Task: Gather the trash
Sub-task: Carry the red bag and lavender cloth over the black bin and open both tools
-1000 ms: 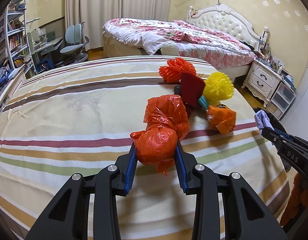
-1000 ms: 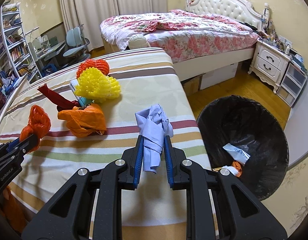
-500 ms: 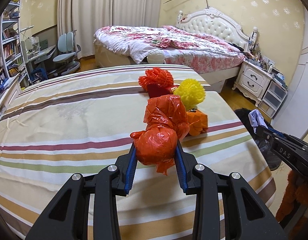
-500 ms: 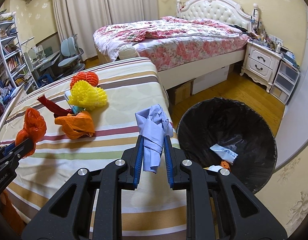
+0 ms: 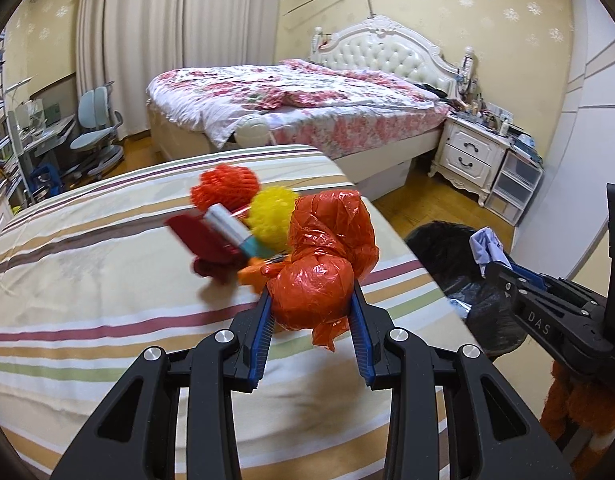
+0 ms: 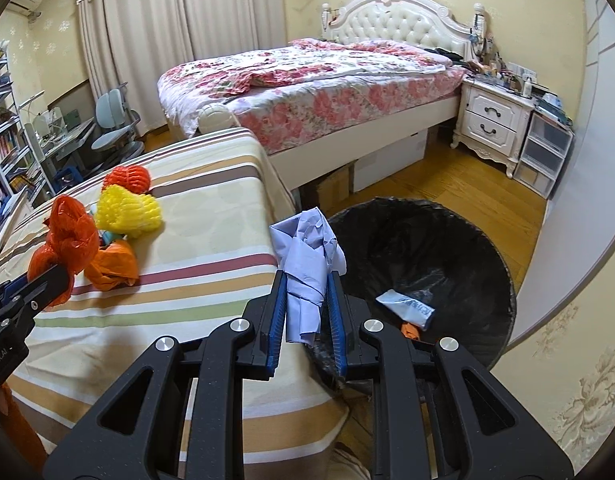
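A crumpled orange plastic bag (image 5: 319,276) is pinched up off the striped bed, a wad of pale blue paper (image 6: 307,264) is held at the black bin's (image 6: 487,248) rim.

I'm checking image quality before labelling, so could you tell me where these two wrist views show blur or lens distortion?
Left wrist view: the red, white and yellow clutter on the striped bed is smeared by motion blur, while the orange plastic bag in the left gripper is sharp. Right wrist view: mostly sharp, though fisheye curvature bends the black bin and wall edges; dark vignette fills both views' corners.
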A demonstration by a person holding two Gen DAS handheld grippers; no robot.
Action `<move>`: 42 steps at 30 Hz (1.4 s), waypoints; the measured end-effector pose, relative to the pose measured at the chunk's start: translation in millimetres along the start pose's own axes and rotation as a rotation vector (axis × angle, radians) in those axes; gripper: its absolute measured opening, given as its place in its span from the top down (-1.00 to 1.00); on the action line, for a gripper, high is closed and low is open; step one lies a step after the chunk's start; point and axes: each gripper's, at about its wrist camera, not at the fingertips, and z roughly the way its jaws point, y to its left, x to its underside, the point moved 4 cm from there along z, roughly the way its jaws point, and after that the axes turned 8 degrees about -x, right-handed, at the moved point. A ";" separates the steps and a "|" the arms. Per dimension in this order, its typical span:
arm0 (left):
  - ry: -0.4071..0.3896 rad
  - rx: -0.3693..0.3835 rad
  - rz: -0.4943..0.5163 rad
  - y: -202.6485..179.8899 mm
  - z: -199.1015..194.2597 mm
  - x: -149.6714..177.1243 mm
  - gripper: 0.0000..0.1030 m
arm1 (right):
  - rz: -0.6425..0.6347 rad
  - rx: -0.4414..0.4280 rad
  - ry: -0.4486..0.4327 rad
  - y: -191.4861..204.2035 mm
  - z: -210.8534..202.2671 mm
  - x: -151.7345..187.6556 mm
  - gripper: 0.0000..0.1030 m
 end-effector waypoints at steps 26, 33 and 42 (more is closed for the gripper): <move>0.034 0.081 0.171 -131.2 67.7 -28.1 0.30 | 0.097 0.124 0.005 -94.5 20.9 -8.2 0.61; 0.035 0.082 0.188 -148.7 74.6 -30.0 0.30 | 0.123 0.136 0.015 -111.4 26.0 -5.3 0.61; 0.037 0.069 0.205 -161.7 82.2 -28.7 0.27 | 0.153 0.144 0.023 -125.3 31.7 -0.2 0.59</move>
